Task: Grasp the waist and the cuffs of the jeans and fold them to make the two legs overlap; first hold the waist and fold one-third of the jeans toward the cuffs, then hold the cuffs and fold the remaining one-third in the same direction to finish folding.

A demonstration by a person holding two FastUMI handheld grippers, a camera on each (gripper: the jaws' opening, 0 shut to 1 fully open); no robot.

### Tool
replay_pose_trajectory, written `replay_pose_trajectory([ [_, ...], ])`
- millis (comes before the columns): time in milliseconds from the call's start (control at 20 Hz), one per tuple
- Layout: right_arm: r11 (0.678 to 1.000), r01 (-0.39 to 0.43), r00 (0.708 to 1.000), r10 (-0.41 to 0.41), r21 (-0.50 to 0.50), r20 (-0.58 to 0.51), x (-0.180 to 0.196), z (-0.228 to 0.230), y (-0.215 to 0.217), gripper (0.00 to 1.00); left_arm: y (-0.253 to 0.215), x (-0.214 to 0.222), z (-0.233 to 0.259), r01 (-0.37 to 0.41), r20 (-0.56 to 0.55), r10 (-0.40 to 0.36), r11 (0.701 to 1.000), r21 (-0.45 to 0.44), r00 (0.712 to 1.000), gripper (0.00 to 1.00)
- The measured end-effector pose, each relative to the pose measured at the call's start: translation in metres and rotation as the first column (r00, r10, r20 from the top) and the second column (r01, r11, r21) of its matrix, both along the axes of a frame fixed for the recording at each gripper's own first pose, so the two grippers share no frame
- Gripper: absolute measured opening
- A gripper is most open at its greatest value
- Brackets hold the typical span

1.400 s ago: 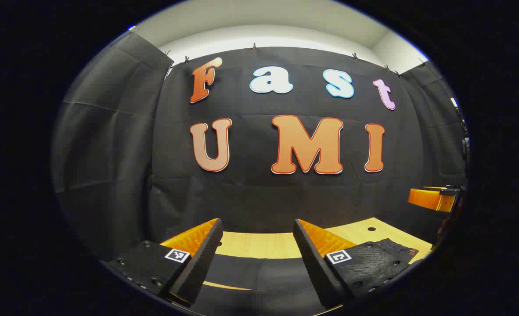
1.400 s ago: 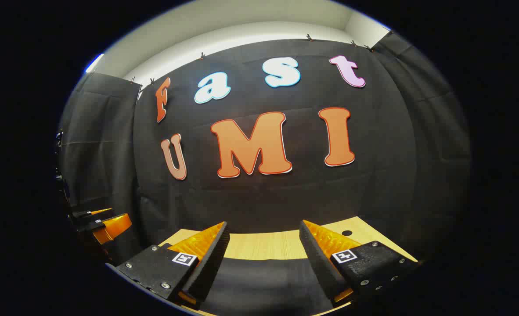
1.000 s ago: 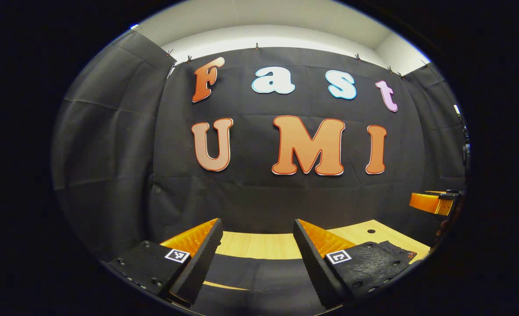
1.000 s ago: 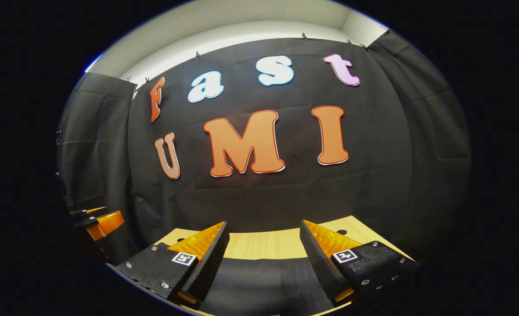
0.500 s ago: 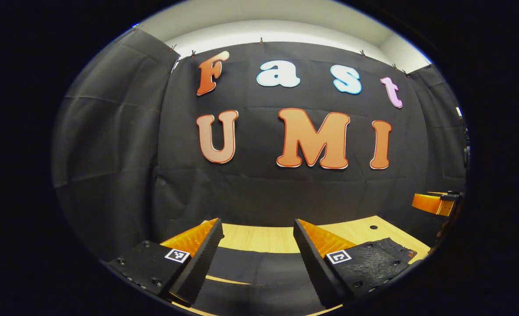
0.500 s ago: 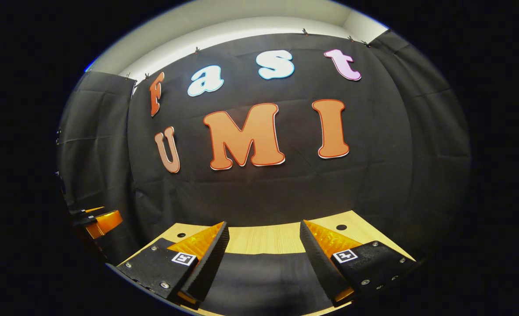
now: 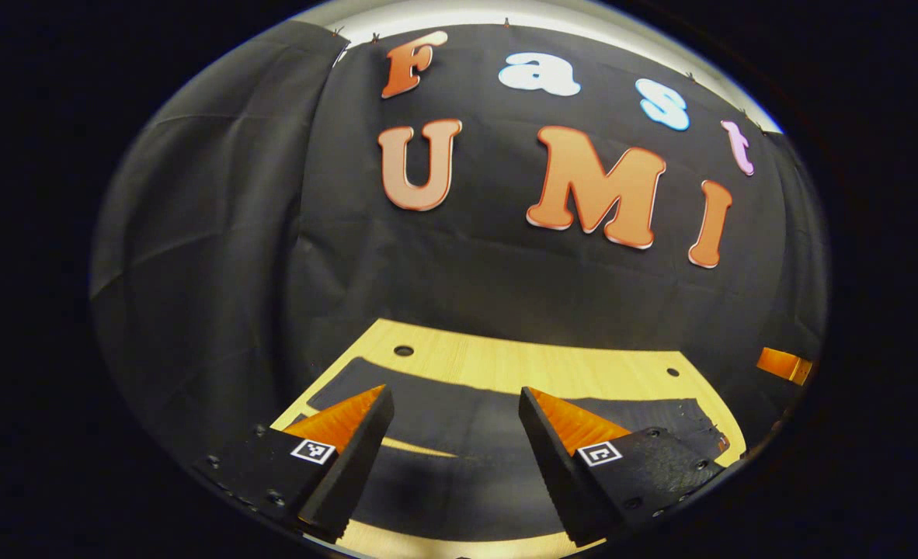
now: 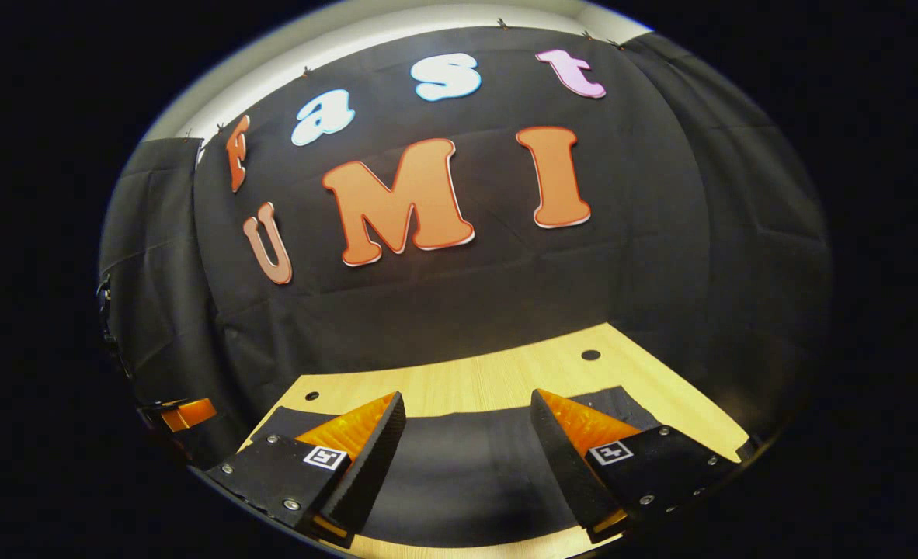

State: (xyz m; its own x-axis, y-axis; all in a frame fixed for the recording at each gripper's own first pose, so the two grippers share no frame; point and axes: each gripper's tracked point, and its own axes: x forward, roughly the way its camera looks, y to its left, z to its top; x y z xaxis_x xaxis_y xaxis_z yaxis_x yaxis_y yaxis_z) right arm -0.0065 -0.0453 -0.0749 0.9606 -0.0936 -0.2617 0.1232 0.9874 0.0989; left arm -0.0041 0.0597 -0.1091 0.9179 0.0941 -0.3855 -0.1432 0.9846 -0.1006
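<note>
— Which step are you on?

— The very start, I judge. The jeans [image 7: 459,423] lie flat on the wooden table [image 7: 537,365], dark cloth stretched from left to right, and nothing is gripped yet.

— How are your tools set?

— My left gripper [image 7: 451,404] is spread wide, with bare cloth showing between its fingers. My right gripper [image 8: 467,411] is spread just as wide above the jeans [image 8: 459,466]. Neither one touches the cloth, as far as I can tell.

— Where are the jeans relative to you?

— Right below and ahead of both tools, with the bare table beyond them on the far side. At the right end in the left gripper view there seems to be a stitched hem or band; I can't tell whether it's waist or cuff.

— And next?

— I need to lower both grippers onto the near edge and pinch it, then fold one leg over the other.
</note>
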Motion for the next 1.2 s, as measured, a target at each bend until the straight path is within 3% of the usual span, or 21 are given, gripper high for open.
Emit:
replay_pose_trajectory([
  [350, 0.996, 0.055, 0.992, -0.045, 0.076, -0.12, -0.005, -0.038, -0.002, 0.98, 0.031, -0.01, -0.061, -0.056, -0.206, 0.038, 0.995, -0.083, 0.978, 0.97],
  [600, 0.972, 0.153, 0.967, -0.111, 0.177, -0.228, -0.014, -0.075, -0.013, 0.97, 0.057, -0.022, -0.107, -0.137, -0.368, 0.05, 0.967, -0.215, 0.929, 0.97],
  [900, 0.92, 0.266, 0.923, -0.157, 0.287, -0.352, -0.031, -0.113, -0.021, 0.96, 0.094, -0.039, -0.17, -0.267, -0.554, 0.061, 0.916, -0.3, 0.831, 0.98],
  [1050, 0.892, 0.325, 0.896, -0.184, 0.314, -0.404, -0.038, -0.131, -0.031, 0.97, 0.101, -0.062, -0.208, -0.351, -0.695, 0.029, 0.878, -0.326, 0.718, 0.98],
  [1200, 0.866, 0.37, 0.867, -0.192, 0.336, -0.46, -0.037, -0.153, -0.045, 0.97, 0.098, -0.07, -0.242, -0.457, -0.777, -0.011, 0.803, -0.382, 0.629, 0.98],
])
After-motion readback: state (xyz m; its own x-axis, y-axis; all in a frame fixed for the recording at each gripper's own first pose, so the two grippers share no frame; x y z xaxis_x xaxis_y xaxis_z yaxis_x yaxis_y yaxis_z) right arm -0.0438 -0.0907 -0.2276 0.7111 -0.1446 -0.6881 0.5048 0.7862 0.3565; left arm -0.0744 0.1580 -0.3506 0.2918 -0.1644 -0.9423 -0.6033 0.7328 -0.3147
